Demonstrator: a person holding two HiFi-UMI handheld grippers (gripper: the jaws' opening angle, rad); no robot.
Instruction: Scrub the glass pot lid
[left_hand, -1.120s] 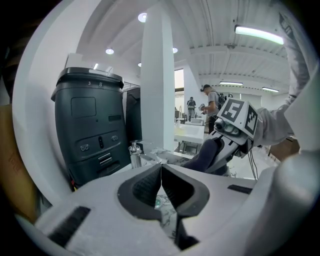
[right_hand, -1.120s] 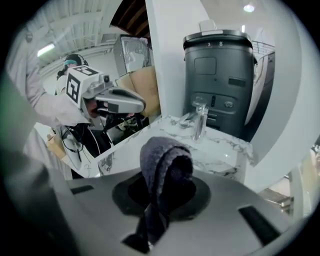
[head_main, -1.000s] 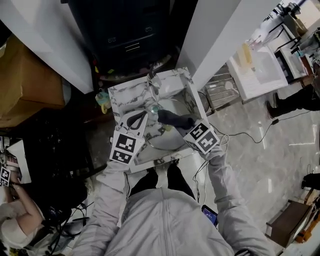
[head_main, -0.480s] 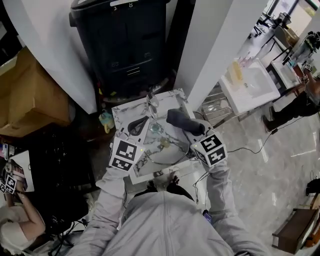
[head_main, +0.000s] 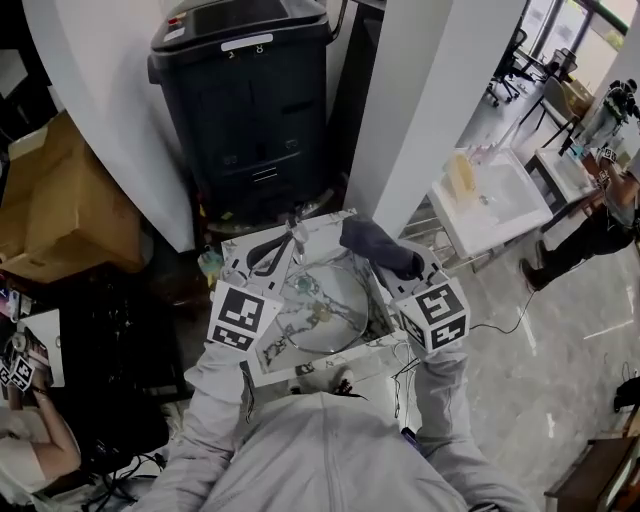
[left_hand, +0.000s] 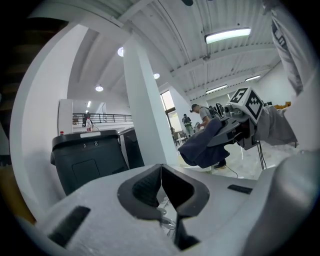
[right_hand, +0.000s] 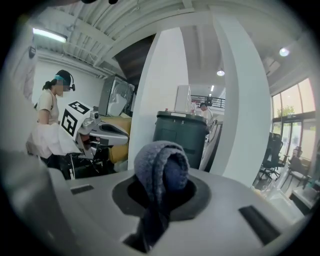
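Note:
The round glass pot lid (head_main: 328, 308) lies flat on the small marble-patterned table (head_main: 262, 355), its knob (head_main: 304, 285) near the left side. My left gripper (head_main: 290, 238) is held over the table's far left part, above and beyond the lid. Its jaws are shut with nothing seen between them (left_hand: 161, 172). My right gripper (head_main: 392, 256) is over the table's far right edge, shut on a dark blue cloth (head_main: 376, 246). The cloth (right_hand: 157, 160) bulges out of the right gripper (right_hand: 162, 192). Both grippers point level, away from the lid.
A black wheeled bin (head_main: 250, 90) stands right behind the table, a white pillar (head_main: 430, 100) to its right. A cardboard box (head_main: 60, 200) is at the left and a white table (head_main: 490, 205) at the right. People stand farther off on both sides.
Both grippers have risen from the lid toward the table's far side. The cloth has come off the glass. The head view has tilted up, so the bin shows.

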